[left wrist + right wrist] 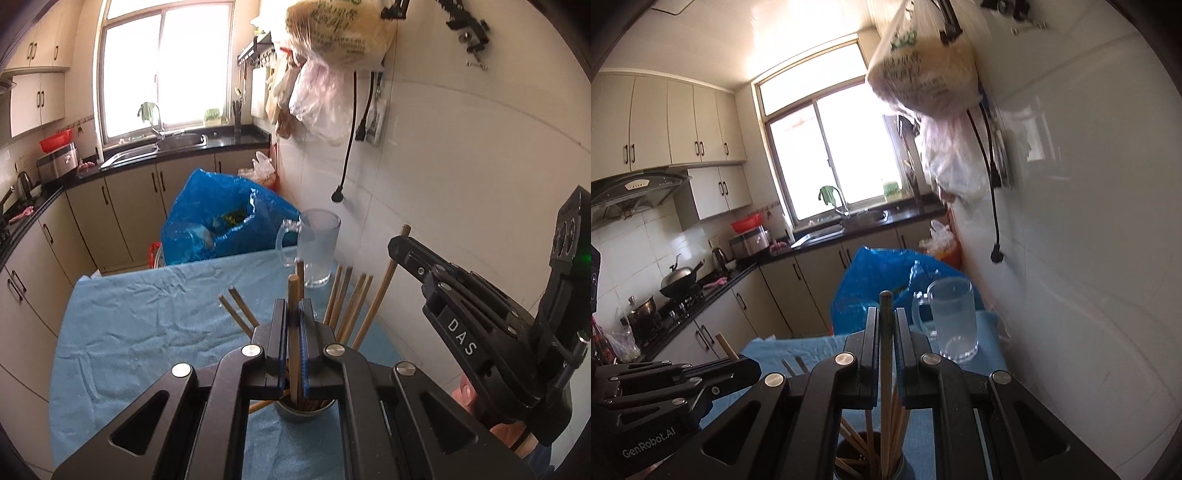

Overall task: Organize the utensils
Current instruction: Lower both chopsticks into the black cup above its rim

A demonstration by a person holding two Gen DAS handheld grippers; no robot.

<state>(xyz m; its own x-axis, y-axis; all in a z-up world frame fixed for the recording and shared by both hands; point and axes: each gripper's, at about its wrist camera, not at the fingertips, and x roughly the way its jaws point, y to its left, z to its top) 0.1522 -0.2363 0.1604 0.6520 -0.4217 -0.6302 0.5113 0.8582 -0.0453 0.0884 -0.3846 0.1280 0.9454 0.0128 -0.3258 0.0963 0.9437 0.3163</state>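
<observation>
My left gripper (293,314) is shut on a brown wooden chopstick (294,295) that stands upright, its lower end in a dark round holder (304,410) on the blue tablecloth (147,314). Several more chopsticks (351,310) fan out of the holder. My right gripper (885,325) is shut on another dark chopstick (885,306) above the same holder (857,458). The right gripper also shows at the right of the left wrist view (402,247), with a chopstick (384,291) in its tip. A clear glass mug (317,251) stands beyond the holder, and it shows in the right wrist view (955,317) too.
A blue plastic bag (221,221) sits behind the table's far edge. The white tiled wall (461,184) runs close on the right, with hanging bags (332,55) and a dangling plug (338,195) above the mug. Kitchen counters and sink (155,151) lie at the back and left.
</observation>
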